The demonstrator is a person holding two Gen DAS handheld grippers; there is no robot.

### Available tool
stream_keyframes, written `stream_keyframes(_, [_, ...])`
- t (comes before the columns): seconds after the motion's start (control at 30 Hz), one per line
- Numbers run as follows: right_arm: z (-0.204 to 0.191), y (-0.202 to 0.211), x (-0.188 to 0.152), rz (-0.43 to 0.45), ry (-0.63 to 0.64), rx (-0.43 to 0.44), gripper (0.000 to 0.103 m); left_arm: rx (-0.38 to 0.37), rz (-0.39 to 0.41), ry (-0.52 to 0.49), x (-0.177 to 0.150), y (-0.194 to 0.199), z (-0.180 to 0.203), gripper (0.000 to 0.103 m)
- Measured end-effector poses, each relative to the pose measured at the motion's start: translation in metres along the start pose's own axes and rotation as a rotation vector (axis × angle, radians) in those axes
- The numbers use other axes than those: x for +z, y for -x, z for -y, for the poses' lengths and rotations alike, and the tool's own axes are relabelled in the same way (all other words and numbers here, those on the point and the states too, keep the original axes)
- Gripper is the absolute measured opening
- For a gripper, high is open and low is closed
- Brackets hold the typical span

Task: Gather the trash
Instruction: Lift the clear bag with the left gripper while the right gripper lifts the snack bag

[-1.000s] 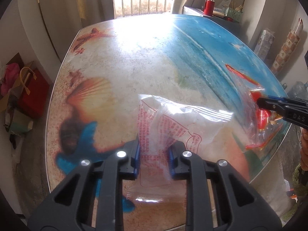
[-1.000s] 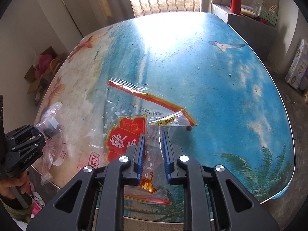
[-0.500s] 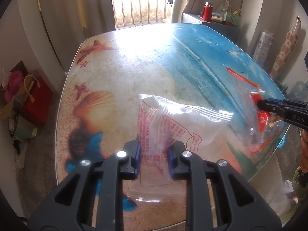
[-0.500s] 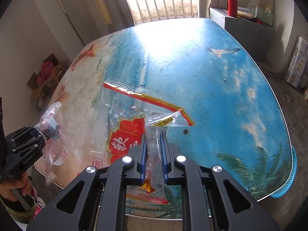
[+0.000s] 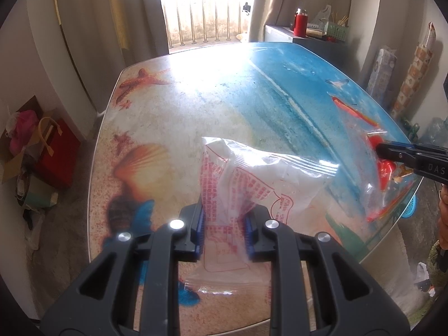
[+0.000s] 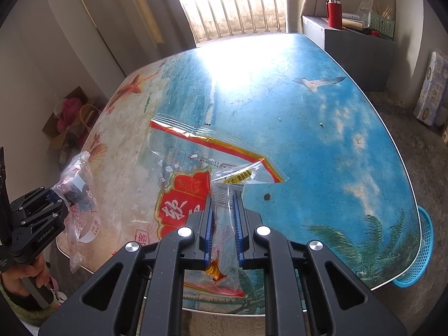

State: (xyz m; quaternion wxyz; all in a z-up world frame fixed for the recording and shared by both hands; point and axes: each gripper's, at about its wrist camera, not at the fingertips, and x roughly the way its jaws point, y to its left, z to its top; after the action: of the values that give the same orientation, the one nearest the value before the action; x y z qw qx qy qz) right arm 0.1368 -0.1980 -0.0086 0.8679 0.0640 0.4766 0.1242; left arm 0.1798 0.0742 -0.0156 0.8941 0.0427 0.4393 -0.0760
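Between the blue pads at the bottom centre of the left wrist view, the left gripper (image 5: pixel 225 231) is closed on a clear wrapper with red print (image 5: pixel 252 184), and it has carried that wrapper higher off the worktop (image 5: pixel 173 117) than a second ago: more of the beach-printed surface and its near edge now shows beneath. At the bottom centre of the right wrist view the right gripper (image 6: pixel 224 224) is nearly closed, pinching a clear bag with a red and yellow label (image 6: pixel 184 184), which also hangs above the surface. I judge both pieces of trash are now picked up and ready to be carried to a bin. A blue mesh basket (image 6: pixel 420 254) peeks out past the worktop's edge at the lower right of the right view; its inside is hidden, so I cannot tell what it holds. A cardboard box (image 5: pixel 16 151) at the left edge of the left view holds pink bagged stuff.
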Motion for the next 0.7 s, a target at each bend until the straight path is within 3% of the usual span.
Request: stream_keyframes(0.7, [0.015,0.015,0.005,0.030,-0.047,0.025,0.013,0.008,0.036,0.001,0.009,0.012,0.007,0.020])
